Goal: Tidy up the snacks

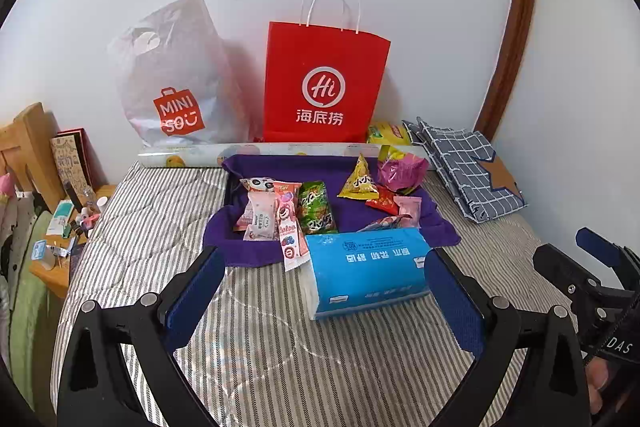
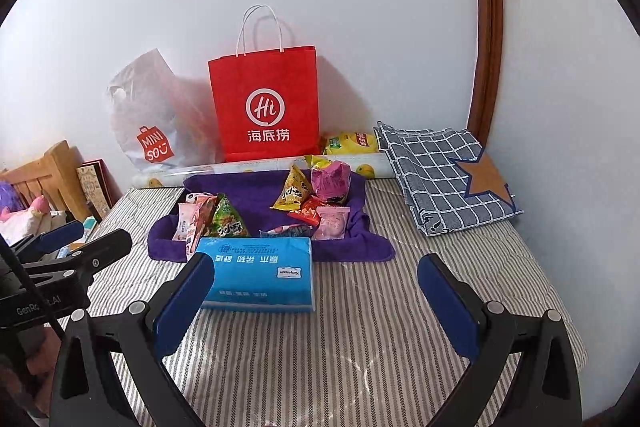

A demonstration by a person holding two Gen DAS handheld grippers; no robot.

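The left tongs (image 1: 320,291) hung over the striped bed (image 1: 160,219) with their jaws wide apart and empty, and the right tongs (image 2: 316,303) hung likewise, apart and holding nothing. The snacks lay in a tray lined with purple cloth (image 1: 352,215), just behind a blue tissue pack (image 1: 368,271) that stood between both tongs and the tray.

Going left to right, the risks looked like these. The pink packets (image 1: 260,219) at the tray's left overlapped one another, and one long packet (image 1: 294,247) hung out over the front rim, so a pinch there would likely drag a neighbour out. The green bag (image 1: 316,207) was puffed and slippery-looking and might squirt from the pads. The tissue pack blocked a low approach; a reach over it could knock it or snag the cloth. At the right, the yellow pyramid (image 1: 360,179) and magenta bag (image 1: 402,171) leaned together, so lifting one might topple the other.
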